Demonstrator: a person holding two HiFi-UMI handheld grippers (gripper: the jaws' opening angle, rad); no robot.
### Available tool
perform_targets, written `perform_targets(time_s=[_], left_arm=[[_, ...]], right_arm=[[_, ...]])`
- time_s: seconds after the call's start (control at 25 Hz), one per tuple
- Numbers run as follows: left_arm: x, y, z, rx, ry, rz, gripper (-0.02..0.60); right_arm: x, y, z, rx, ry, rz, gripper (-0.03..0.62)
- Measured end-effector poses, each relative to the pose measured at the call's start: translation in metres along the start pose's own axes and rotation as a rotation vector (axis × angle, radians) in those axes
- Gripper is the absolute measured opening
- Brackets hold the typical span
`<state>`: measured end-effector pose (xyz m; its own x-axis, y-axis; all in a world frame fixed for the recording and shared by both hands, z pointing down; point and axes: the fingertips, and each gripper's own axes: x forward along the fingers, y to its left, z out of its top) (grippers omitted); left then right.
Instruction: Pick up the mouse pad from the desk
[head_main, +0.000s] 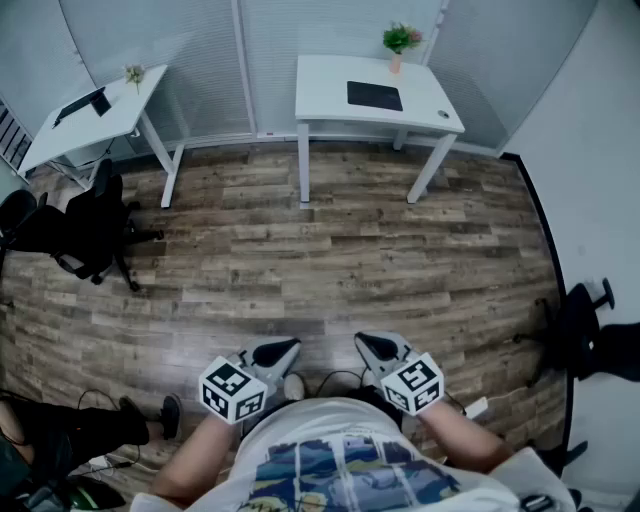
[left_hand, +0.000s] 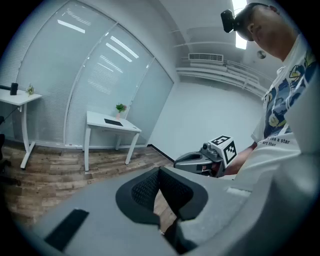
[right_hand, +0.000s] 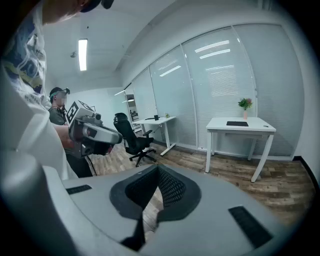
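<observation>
The black mouse pad lies flat on a white desk at the far side of the room, beside a small potted plant. My left gripper and right gripper are held close to my body, far from the desk, and both point toward it. Both are shut with nothing between the jaws. In the left gripper view the shut left gripper faces the desk and the pad. The right gripper view has the shut right gripper in front, with the pad in the distance.
Wood-plank floor stretches between me and the desk. A second white desk stands at the far left with a black office chair near it. Another chair is at the right wall. A second person stands behind me.
</observation>
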<state>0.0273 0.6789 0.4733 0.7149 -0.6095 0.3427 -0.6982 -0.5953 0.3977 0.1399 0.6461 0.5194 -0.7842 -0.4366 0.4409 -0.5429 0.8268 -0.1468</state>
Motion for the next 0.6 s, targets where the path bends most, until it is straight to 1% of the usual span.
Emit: perform_targets(time_s=[0.12, 0.28, 0.48, 0.6], left_arm=[[-0.020, 0.017, -0.004, 0.012, 0.007, -0.008, 0.003], [-0.034, 0.034, -0.006, 0.002, 0.009, -0.025, 0.003], [-0.030, 0.039, -0.008, -0.007, 0.015, -0.061, 0.003], [-0.022, 0.045, -0.006, 0.002, 0.020, -0.081, 0.003]], right_arm=[[0.016, 0.021, 0.002, 0.006, 0.033, -0.007, -0.002], [0.029, 0.039, 0.006, 0.006, 0.048, -0.021, -0.002], [0.029, 0.037, 0.004, 0.027, 0.060, -0.061, -0.002], [0.032, 0.028, 0.006, 0.040, 0.031, -0.075, -0.002]])
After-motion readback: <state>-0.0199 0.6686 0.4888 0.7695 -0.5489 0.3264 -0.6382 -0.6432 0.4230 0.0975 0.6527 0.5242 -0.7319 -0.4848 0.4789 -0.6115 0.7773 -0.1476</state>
